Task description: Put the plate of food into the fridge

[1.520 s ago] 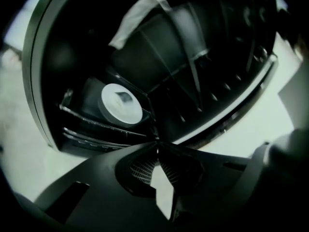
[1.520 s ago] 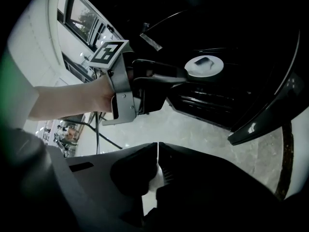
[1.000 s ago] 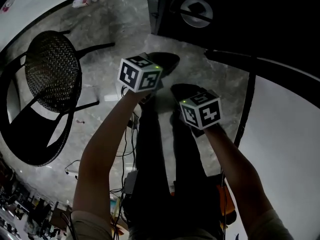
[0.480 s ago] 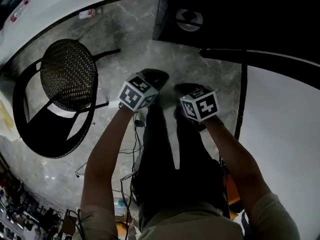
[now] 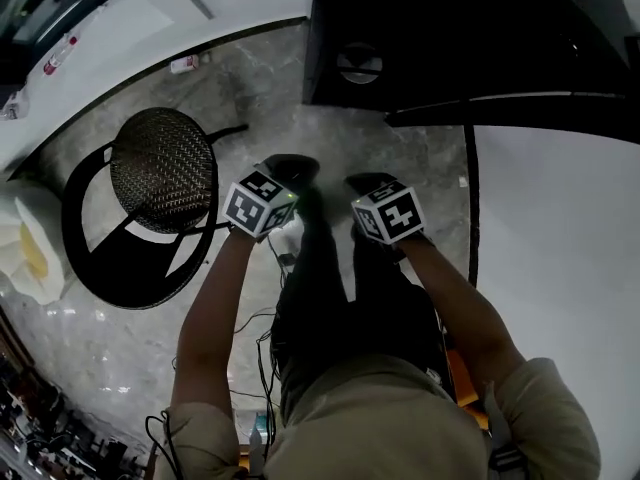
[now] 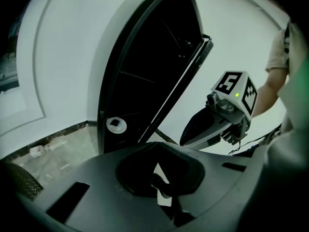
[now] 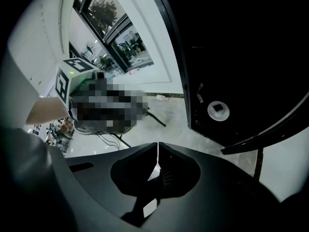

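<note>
- Fridge [image 5: 430, 28] stood upright on the grey floor [image 5: 250, 88] straight ahead of you, its long axis vertical and its dark front facing you.
- Your left gripper [image 6: 159, 175] had its jaws pressed together on nothing.
- Your right gripper [image 7: 157, 163] was closed too, and empty.
- You had the dark edge of a white table [image 5: 560, 268] close on your right and a mesh chair [image 5: 160, 168] near your left.
- Bare floor lay open between them, up to the fridge.

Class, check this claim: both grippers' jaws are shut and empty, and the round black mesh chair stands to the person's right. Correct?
No. The head view shows the round black mesh chair to the person's left. The left gripper and right gripper do have shut, empty jaws.
</note>
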The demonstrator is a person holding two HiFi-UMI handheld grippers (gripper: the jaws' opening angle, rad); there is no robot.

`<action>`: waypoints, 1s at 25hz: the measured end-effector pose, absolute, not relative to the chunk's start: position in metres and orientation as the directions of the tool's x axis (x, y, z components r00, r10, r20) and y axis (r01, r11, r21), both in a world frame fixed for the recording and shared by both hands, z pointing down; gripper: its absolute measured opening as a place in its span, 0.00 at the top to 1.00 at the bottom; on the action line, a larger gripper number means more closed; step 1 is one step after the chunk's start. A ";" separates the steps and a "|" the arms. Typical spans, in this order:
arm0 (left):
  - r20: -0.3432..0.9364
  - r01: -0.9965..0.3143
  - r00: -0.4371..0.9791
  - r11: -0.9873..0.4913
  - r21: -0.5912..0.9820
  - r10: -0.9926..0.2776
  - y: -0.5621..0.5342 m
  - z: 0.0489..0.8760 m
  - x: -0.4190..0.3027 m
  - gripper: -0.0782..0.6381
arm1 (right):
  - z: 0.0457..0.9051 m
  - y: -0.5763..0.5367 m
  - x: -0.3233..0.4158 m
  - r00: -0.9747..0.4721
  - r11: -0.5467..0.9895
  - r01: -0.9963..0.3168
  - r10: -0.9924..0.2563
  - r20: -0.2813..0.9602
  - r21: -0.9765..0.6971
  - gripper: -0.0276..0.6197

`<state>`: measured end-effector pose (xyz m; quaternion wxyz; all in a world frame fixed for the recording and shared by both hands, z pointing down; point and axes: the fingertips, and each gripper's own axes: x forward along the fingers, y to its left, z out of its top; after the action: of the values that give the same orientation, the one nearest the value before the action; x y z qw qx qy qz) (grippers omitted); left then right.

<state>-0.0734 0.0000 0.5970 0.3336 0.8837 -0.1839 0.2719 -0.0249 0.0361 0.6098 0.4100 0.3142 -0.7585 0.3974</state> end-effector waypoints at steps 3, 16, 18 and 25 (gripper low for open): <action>0.581 -0.496 0.795 -0.739 0.456 -0.174 -0.002 0.569 -0.071 0.88 | 0.589 0.031 -0.026 -0.466 0.484 -0.809 -0.185 0.865 -0.332 0.92; 0.621 -0.525 0.760 -0.746 0.410 -0.194 0.009 0.505 -0.077 0.88 | 0.525 0.025 -0.012 -0.379 0.420 -0.874 -0.275 0.884 -0.244 0.92; 0.614 -0.527 0.761 -0.751 0.397 -0.209 0.004 0.493 -0.076 0.88 | 0.516 0.025 -0.010 -0.371 0.423 -0.876 -0.280 0.885 -0.233 0.92; 0.615 -0.500 0.761 -0.790 0.355 -0.206 0.008 0.467 -0.075 0.88 | 0.493 0.036 -0.020 -0.358 0.467 -0.862 -0.284 0.889 -0.198 0.92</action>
<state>-0.0749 0.0083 0.4672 0.2585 0.9020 -0.1956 0.2850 -0.0203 0.0357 0.4928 0.4175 0.3830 -0.7479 0.3459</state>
